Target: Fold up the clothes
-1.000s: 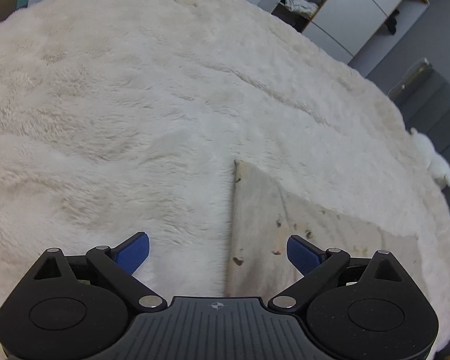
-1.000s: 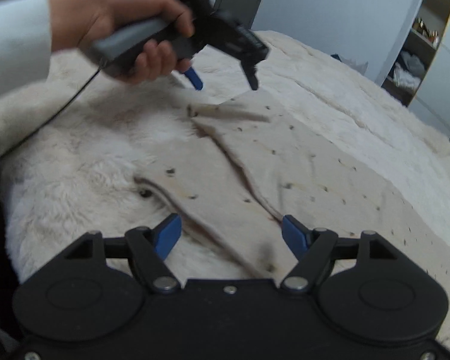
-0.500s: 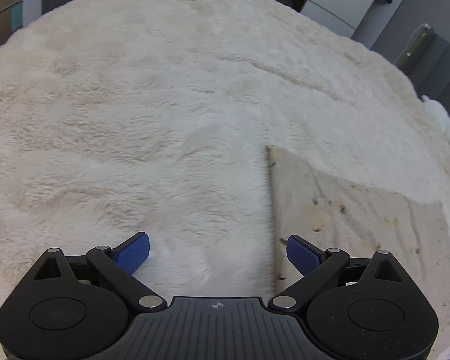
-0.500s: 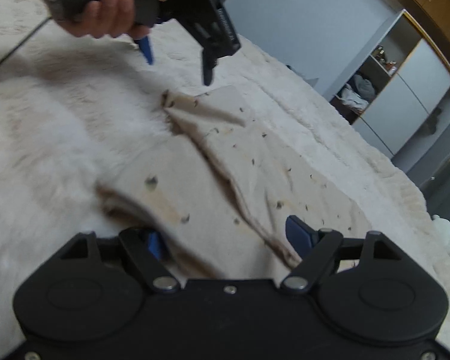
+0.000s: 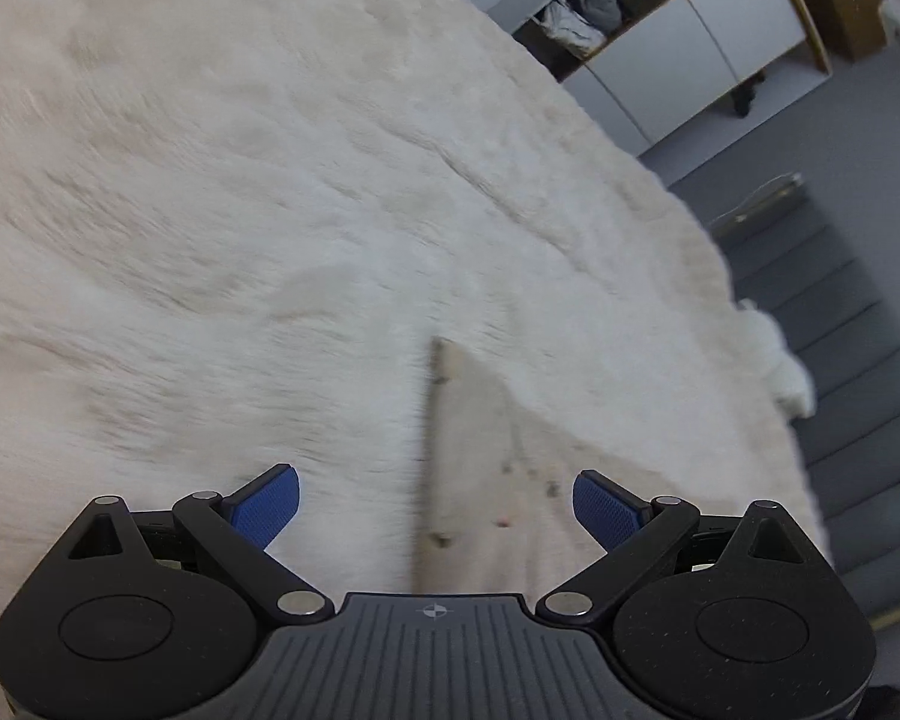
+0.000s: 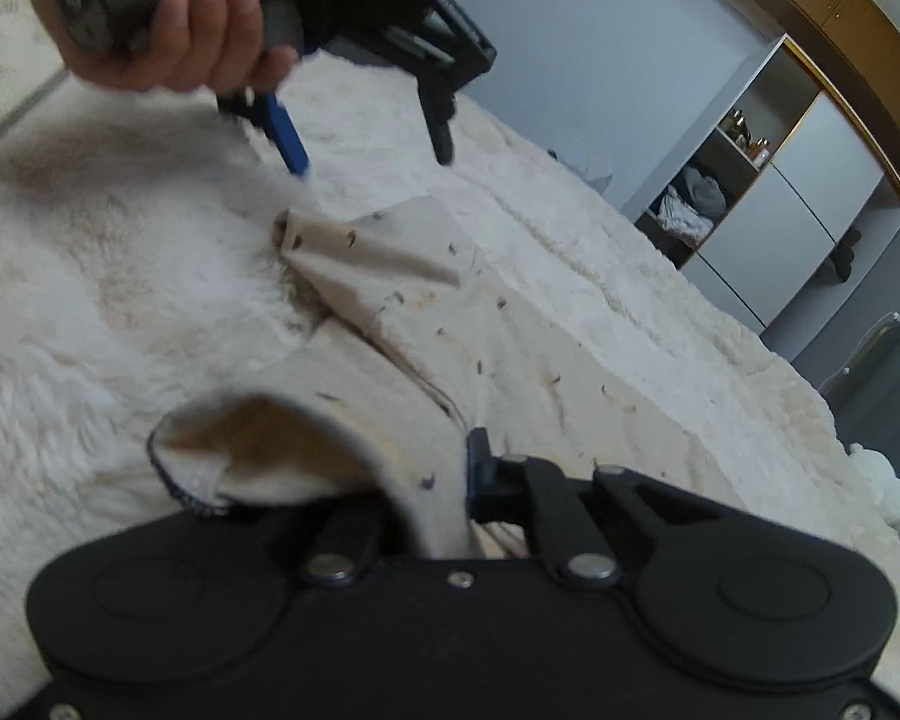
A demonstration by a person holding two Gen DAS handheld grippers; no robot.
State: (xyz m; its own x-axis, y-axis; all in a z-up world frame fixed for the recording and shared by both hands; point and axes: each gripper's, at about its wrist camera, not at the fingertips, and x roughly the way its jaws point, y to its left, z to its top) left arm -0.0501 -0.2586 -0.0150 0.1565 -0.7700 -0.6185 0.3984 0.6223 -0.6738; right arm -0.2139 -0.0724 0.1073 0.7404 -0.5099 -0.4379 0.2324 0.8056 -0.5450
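Soft, even indoor light is falling on the fluffy white blanket [image 5: 270, 210], leaving only faint shadows and no glare. Motion blur is smearing both views, most strongly across the blanket's pile and the beige garment [image 6: 426, 312]. Fisheye distortion is bending the cabinet [image 6: 810, 180] and room edges into curves.

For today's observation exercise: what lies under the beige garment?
The beige garment lies on a fluffy white blanket, visible all around it. What lies beneath the blanket is covered.
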